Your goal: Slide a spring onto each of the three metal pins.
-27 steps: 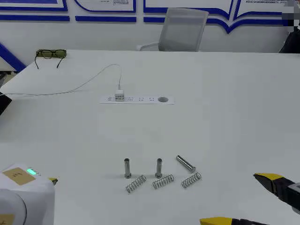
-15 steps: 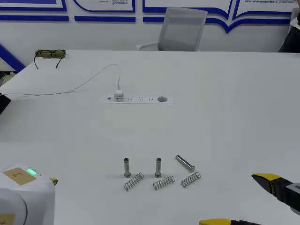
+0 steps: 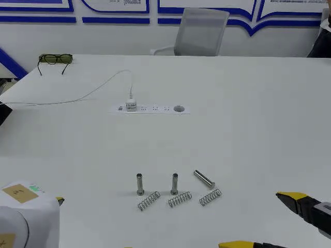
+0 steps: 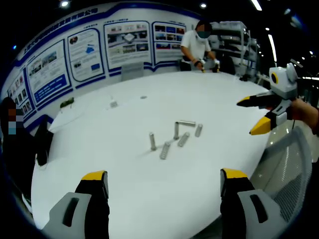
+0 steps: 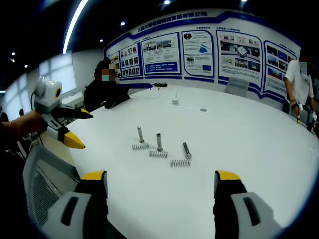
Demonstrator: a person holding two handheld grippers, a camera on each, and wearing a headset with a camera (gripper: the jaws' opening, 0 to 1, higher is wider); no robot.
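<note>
none threaded yet: springs (image 3: 179, 199) lie loose beside the pins (image 3: 175, 183). my left tongs (image 4: 164, 175) and right tongs (image 5: 160, 175) gape empty; next, pinch one spring

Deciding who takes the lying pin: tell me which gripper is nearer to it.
Right. The right gripper is off the lying pin's right side; the left gripper is farther, out past the two upright pins on the other side.

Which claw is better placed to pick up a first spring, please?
Probably right: the right claw, open, has its tips nearer the right spring and lying pin; the left claw looks slightly farther off.
</note>
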